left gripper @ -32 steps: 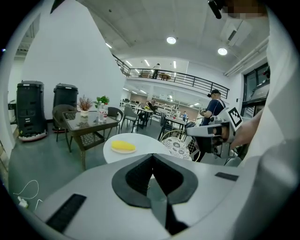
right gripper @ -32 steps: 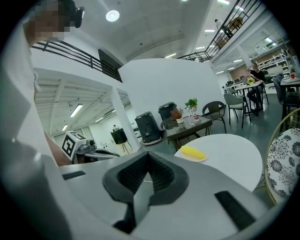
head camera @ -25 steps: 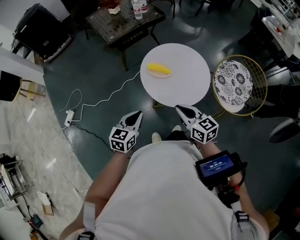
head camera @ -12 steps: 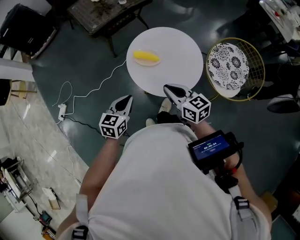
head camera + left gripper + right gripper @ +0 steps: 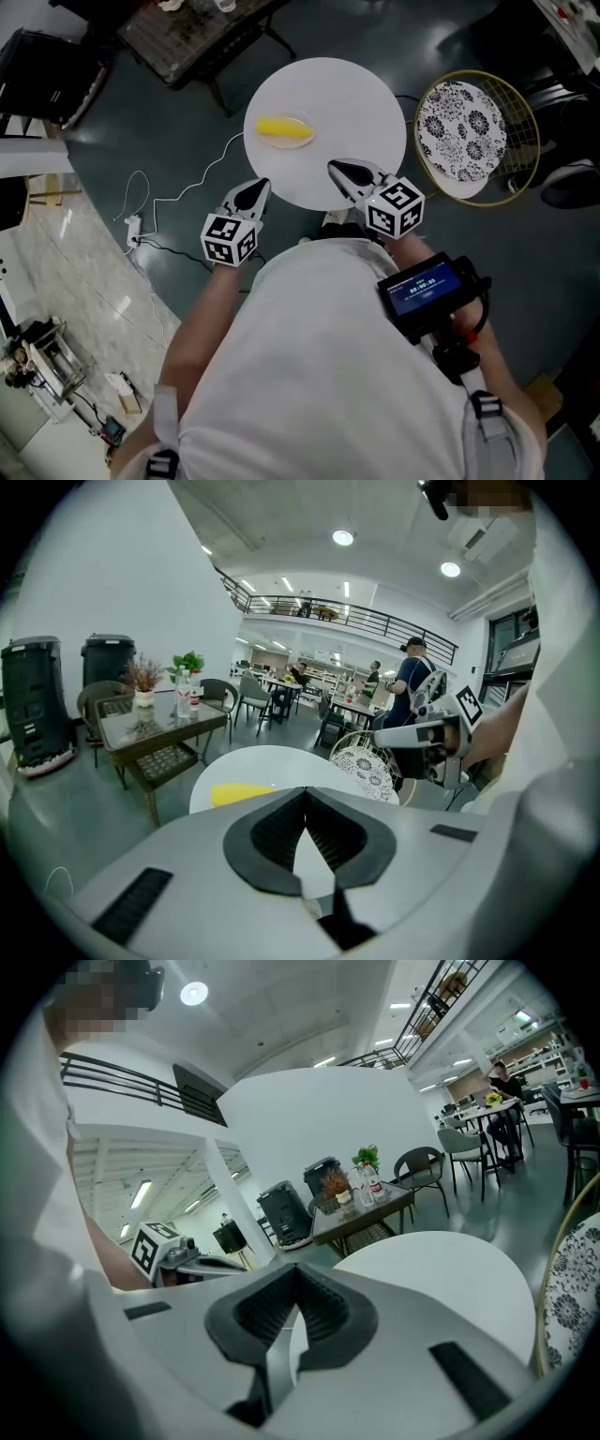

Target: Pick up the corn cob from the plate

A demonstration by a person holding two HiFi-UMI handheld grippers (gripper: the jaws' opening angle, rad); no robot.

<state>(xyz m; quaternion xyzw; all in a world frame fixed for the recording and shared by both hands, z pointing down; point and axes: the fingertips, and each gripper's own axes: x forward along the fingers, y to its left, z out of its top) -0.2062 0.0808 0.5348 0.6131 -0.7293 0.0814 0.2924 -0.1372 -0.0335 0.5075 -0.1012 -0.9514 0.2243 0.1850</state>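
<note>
Two empty tongs pressed together, left tongs (image 5: 262, 185), right tongs (image 5: 335, 168), corn cob (image 5: 279, 127) on plate (image 5: 305, 140), wrist screen (image 5: 424, 284) digits illegible.

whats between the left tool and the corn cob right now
Nothing but bare white tabletop and the near rim of the plate under the corn cob. The head view shows this, with the left tool at the tabletop's edge.

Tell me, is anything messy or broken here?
Nothing looks spilled or broken. The corn cob lies on its plate on the round white table. The only untidy bit is a white cable that snakes loose across the floor to a power strip.
</note>
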